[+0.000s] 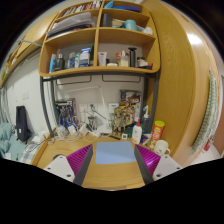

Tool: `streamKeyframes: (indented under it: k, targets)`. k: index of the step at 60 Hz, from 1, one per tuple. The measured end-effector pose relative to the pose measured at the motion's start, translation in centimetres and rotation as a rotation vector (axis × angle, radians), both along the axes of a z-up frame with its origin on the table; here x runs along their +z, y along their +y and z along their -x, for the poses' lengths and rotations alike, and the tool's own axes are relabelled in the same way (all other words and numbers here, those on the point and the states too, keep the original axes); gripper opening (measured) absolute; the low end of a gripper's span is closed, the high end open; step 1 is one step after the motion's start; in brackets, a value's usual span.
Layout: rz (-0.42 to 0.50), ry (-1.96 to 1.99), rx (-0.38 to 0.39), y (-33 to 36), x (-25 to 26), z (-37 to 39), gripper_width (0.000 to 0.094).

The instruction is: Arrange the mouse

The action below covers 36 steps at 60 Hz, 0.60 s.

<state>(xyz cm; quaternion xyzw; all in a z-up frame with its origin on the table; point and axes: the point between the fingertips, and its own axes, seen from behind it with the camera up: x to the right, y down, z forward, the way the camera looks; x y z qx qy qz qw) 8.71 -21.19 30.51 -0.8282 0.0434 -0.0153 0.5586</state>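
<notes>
A light blue mouse mat [113, 153] lies flat on the wooden desk [110, 180], just ahead of and between my fingers. My gripper [114, 162] is open and empty, held low over the desk. Its magenta pads show on either side of the mat, the left pad [81, 158] and the right pad [148, 160]. No mouse is in view.
Behind the mat, the back of the desk is crowded with small items, including a white bottle [137, 132], an orange-capped container [157, 129] and a white cup [162, 147]. A wooden shelf unit [100, 45] full of boxes hangs above. A dark chair [22, 122] stands at the left.
</notes>
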Motion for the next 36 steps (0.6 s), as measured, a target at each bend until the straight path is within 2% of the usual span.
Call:
streamKeyframes:
  k: [8,14,27,36]
  targets:
    - [0.05,0.022,0.03,-0.3,-3.2,2.8,0.0853]
    - [0.105,0.053,0.085,-0.5,-7.5,7.1,0.0852]
    - [0.264,0.087,0.226,-0.6,-16.0,19.4,0.0849]
    - [0.329,0.108,0.298,2.1,-20.0,28.0,0.0852]
